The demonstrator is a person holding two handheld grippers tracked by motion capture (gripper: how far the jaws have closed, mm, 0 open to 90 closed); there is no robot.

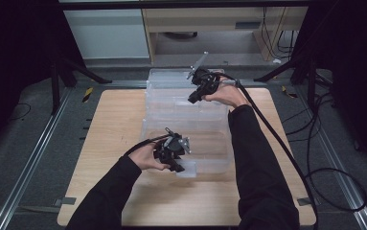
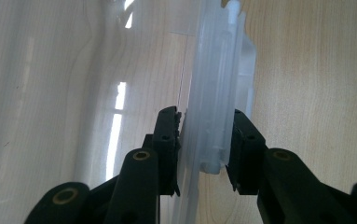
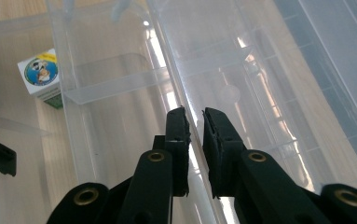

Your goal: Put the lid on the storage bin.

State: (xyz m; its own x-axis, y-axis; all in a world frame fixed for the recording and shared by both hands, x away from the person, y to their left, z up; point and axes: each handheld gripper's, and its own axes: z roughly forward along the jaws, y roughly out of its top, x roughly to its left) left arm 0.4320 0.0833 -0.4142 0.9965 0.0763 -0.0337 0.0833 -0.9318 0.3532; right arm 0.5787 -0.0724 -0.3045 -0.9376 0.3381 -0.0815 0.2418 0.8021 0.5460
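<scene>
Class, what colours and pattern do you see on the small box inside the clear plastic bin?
The small box is white with a round blue cartoon picture and a green underside, clearest in the right gripper view.

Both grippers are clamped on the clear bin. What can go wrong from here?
1. The left gripper pinches only the thick near rim of the clear bin; the smooth plastic could slip out if pulled.
2. The right gripper grips a thin wall edge, which might flex or crack if the hands move unevenly.
3. The small printed box lies loose inside and would likely slide if the bin tilts.
</scene>
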